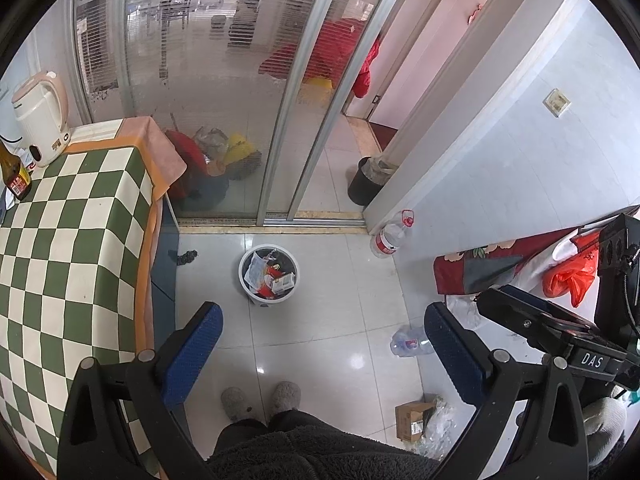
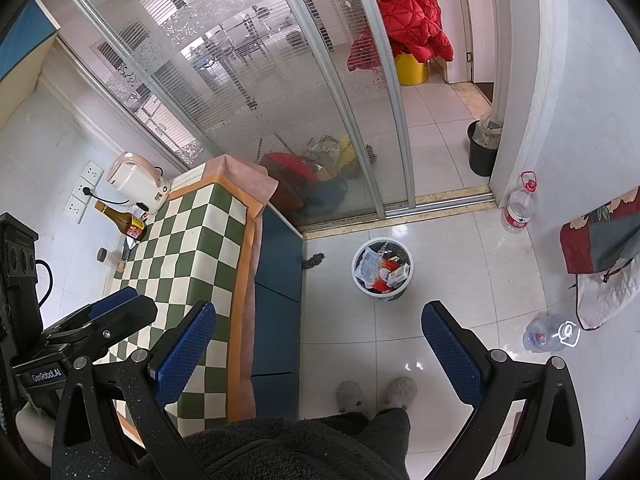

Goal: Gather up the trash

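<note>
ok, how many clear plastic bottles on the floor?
2. An upright bottle with a red cap stands against the wall by the door track; a crushed bottle lies on the tiles near the floral bag. More may be hidden.

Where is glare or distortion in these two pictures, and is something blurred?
Left wrist view: bright glare spots on the floor tiles near the lying bottle; fisheye bends the door frame; black corners. Right wrist view: glare on the tiles and beside the bin; the frame curves strongly. Things behind the frosted glass look hazy in both views.
</note>
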Tool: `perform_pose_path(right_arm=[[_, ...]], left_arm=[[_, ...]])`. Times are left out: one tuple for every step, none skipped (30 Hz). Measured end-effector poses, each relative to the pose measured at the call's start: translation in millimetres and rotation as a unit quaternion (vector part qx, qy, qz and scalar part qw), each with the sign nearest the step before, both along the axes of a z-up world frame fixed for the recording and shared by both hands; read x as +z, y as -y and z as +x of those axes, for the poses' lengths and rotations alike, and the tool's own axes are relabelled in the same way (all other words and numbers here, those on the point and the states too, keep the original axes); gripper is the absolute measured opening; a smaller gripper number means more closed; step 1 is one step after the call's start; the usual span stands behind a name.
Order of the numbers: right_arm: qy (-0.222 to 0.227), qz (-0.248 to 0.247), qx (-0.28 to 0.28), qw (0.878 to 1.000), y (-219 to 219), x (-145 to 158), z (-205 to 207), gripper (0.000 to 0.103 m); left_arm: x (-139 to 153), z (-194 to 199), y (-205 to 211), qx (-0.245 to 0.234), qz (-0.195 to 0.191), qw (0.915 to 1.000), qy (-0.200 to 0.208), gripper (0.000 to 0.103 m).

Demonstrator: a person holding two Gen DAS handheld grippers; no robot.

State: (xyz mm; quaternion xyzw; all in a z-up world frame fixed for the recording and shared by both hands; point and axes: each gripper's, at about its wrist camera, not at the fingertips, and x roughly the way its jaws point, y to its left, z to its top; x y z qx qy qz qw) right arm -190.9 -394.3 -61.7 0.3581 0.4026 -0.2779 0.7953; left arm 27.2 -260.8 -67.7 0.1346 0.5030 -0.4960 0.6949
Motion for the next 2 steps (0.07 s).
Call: perform_pose_path(right_arm=[[0.000,0.000,0.000,1.000,0.0,0.1,0.0,0.103],[0.000,-0.001,0.000,1.000,0.0,0.1,0.2,0.103]], left_arm=[[0.4,0.0,0.4,-0.001,-0.001,1.0000,0.000,0.103],[0.7,0.3,0.9,-0.001,-0.001,1.0000,0.000,0.103]])
